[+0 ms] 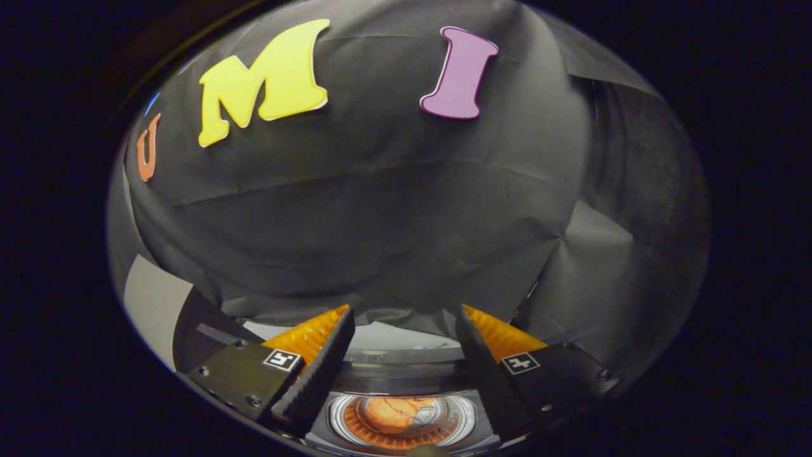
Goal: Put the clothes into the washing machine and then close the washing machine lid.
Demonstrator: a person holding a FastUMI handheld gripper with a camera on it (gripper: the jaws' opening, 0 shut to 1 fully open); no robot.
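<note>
One orange garment (394, 412) lies inside the washing machine (393, 374) drum, below spread, empty jaws.

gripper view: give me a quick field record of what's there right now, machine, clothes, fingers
washing machine: below and between the fingers, its round drum opening in sight
clothes: an orange garment lying inside the drum
gripper: open, fingers spread apart and holding nothing
lid: cannot tell its position
backdrop: black cloth booth wall beyond the fingers

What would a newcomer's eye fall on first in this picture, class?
The open claw, its two fingers spread with nothing between them. Below and between the fingers sits the washing machine, its round drum opening showing an orange garment inside. Beyond hangs the booth's black cloth wall.
</note>
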